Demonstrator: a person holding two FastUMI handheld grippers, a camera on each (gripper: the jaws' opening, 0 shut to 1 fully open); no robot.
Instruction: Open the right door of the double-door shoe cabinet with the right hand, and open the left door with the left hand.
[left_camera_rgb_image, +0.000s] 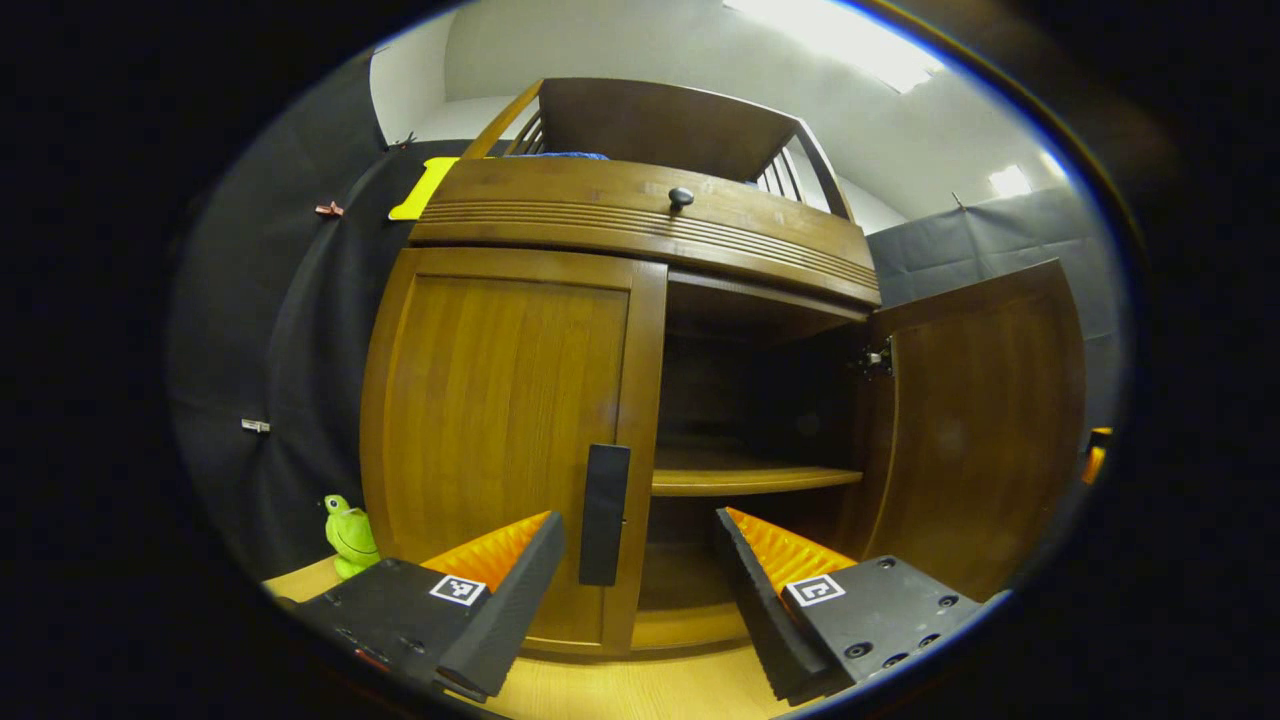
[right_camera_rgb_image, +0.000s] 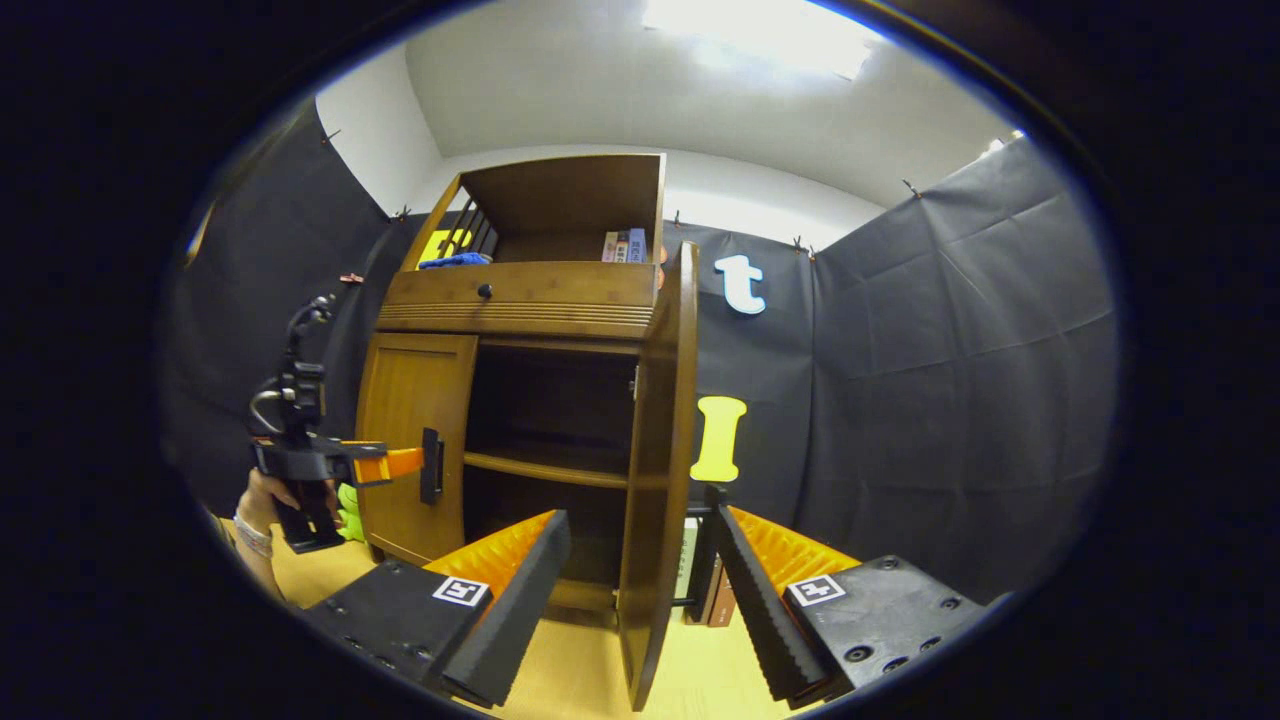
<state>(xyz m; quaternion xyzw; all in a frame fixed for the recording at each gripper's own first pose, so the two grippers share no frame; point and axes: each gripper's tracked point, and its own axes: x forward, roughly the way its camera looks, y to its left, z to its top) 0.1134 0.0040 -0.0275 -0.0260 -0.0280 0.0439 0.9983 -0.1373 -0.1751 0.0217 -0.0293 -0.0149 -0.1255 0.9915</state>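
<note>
With right door (left_camera_rgb_image: 980, 420) swung open, left door (left_camera_rgb_image: 500, 440) comes next.
Left gripper (left_camera_rgb_image: 640, 580) spread, straddling handle (left_camera_rgb_image: 604, 513); should clench, then pull. Right gripper (right_camera_rgb_image: 640, 590) released.

Deep shadow hides the back of the brown wooden shoe cabinet (left_camera_rgb_image: 760, 400). The small green frog toy (left_camera_rgb_image: 350, 535) is partly cut off behind the left hand-held gripper (left_camera_rgb_image: 640, 585). Book spines (right_camera_rgb_image: 622, 246) are too small to read.

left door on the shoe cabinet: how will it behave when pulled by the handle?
The left door looks like rigid wood, so it should swing on its hinges like the open right door, not flex. The tall handle sits at the free edge, between the fingers of the open left gripper, so it probably needs little pull. The cabinet looks heavy, unlikely to tip.
</note>
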